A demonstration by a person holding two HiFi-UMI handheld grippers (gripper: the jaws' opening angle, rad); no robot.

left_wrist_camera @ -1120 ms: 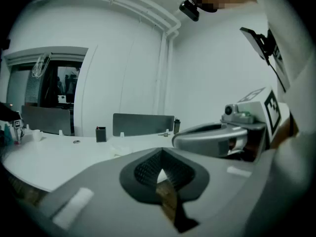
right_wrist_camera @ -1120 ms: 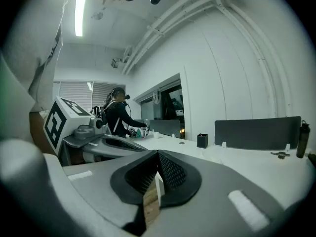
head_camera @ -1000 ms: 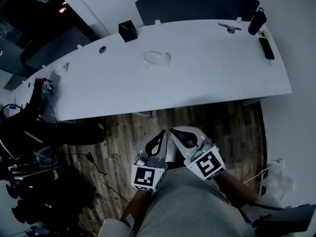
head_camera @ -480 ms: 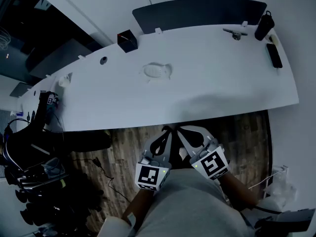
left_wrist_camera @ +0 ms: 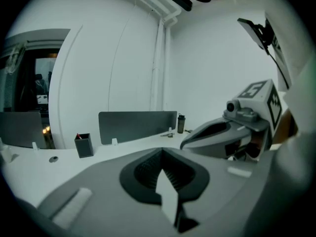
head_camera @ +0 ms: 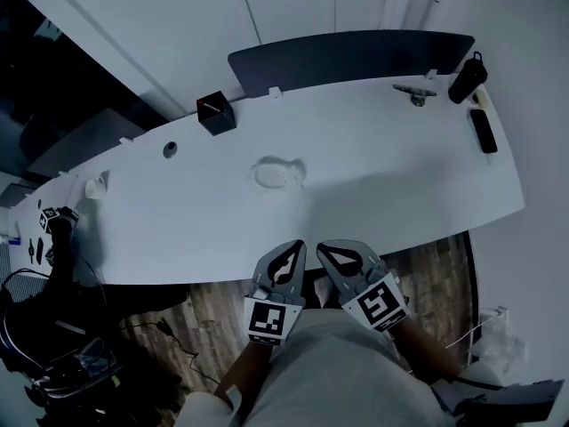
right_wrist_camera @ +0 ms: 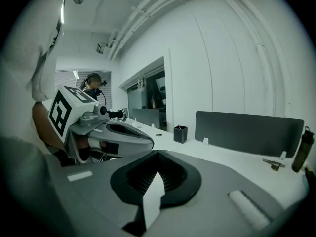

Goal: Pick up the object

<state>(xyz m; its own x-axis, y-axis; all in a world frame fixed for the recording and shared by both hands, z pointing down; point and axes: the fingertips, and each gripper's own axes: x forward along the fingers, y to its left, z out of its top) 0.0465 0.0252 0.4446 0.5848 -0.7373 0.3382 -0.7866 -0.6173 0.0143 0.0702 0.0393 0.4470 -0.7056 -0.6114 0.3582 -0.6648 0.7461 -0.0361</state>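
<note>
White walls back a long, curved white desk, seen steeply from above, with a strip of wood-plank floor showing below its near edge. A dark divider panel stands along the far edge. A small black pen holder sits toward the far left of the desk, with a round cable hole a little further left. At the far right corner stands a dark bottle. Beside it is a small metal item whose kind cannot be made out, and a flat black device lies near the right edge.

The white object is a low, pale, rounded shape that barely stands out from the surface. It rests near the middle of the desk, apart from everything else.

A person in a grey top stands at the near edge, holding both tools low and close to the body. The left claw and right claw sit side by side at the desk's near edge, tips pointing toward the desk. Each gripper view shows its jaws pressed fully together with nothing between them. Both claws are well apart from the white object.
</note>
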